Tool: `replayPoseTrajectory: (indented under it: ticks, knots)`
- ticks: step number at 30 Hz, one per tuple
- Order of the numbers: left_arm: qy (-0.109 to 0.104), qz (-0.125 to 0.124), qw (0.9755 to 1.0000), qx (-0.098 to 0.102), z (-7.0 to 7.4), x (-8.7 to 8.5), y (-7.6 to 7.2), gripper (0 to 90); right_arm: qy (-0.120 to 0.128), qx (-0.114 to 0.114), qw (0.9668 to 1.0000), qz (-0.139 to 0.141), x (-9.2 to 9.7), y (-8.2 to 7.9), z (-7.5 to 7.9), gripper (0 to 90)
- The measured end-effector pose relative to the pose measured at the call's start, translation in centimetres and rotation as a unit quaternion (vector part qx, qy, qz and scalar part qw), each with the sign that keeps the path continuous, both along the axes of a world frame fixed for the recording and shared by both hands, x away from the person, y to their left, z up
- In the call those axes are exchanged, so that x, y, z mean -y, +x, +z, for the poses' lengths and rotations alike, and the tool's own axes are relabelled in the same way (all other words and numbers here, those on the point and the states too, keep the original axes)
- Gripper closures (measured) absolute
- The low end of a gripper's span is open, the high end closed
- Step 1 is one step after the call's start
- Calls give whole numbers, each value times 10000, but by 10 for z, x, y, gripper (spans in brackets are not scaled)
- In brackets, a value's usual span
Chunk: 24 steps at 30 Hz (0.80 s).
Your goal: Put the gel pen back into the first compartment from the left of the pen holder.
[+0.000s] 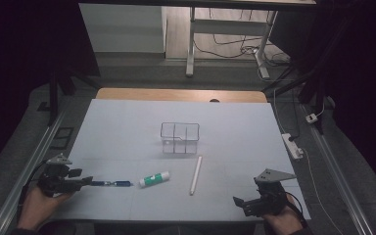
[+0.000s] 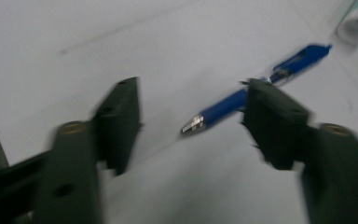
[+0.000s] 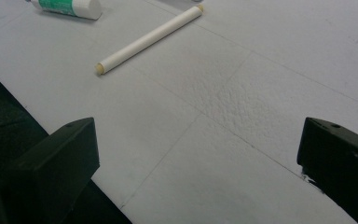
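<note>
A white sheet-covered table [image 1: 127, 127] carries four things. Near its centre stands a small clear wire-framed organiser box with compartments [image 1: 179, 138]. At about 5 o'clock from the box lies a slim white paper-wrapped stick [image 1: 196, 175], running roughly from 12 to 6 o'clock. At about 7 o'clock from the box lies a white glue stick with a green label [image 1: 154, 179], and just beyond its green end, toward 9 o'clock, lies a blue pen with a silver tip [image 1: 111, 183].

The left gripper [image 1: 84, 180], held in the person's left hand [image 1: 38, 205] at the table's 8 o'clock corner, points toward 3 o'clock at the pen. In the left gripper view its jaws stand wide apart with nothing between them clamped; the pen's tip [image 2: 193, 125] lies in the gap, its barrel passing behind the right-hand jaw. Whether that jaw touches the pen cannot be told through the blur.

The right gripper [image 1: 238, 202], at the table's 5 o'clock edge, hovers with jaws spread wide and empty, well apart from the stick.
</note>
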<state>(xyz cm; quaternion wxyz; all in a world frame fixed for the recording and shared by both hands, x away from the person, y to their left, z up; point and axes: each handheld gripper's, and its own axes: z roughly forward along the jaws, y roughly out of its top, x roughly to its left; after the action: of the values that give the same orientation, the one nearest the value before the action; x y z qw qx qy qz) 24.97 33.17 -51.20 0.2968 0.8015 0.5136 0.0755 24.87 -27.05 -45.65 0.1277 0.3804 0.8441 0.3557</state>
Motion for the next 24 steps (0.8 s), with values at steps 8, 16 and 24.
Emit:
replayPoseTrajectory:
  ticks: [8,16,24]
  knots:
    - [-6,-3,9992,-397,-3,-1,-1,871,-22,-6,10000,22,-1,0,0,0]
    - [52,-127,9975,-699,-10,3,0,889,-68,3,10000,54,-1,0,0,0]
    - [133,-235,9958,-873,-13,5,2,889,-79,-1,9999,74,-2,0,0,0]
